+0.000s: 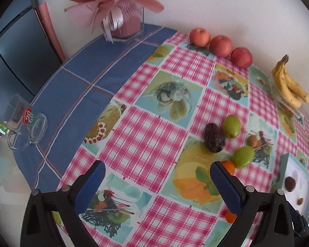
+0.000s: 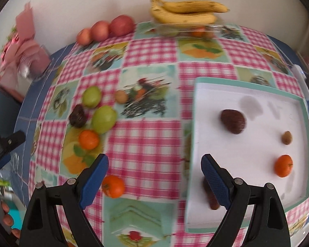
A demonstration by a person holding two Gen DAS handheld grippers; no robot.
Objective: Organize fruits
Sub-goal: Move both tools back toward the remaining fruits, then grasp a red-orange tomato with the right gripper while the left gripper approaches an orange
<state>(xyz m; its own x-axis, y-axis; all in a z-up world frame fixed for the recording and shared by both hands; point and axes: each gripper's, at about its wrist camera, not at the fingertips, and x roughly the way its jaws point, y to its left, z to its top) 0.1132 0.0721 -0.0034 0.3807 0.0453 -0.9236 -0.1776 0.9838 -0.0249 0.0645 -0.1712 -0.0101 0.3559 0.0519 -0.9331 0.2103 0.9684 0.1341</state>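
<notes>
Two tools hang wide and empty above the desk. Nearest loose fruit, a tangerine (image 2: 113,185), lies just left of the right tool (image 2: 154,171), with the white tray (image 2: 247,160) to its right.

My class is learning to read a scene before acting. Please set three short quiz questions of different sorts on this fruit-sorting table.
1. True or false: both the left gripper and the right gripper hold nothing.
2. How many apples stand in the row by the wall?
3. Which is on the white tray? A) a mandarin B) a green fruit C) the bananas

Key: 1 true; 2 three; 3 A.
</notes>
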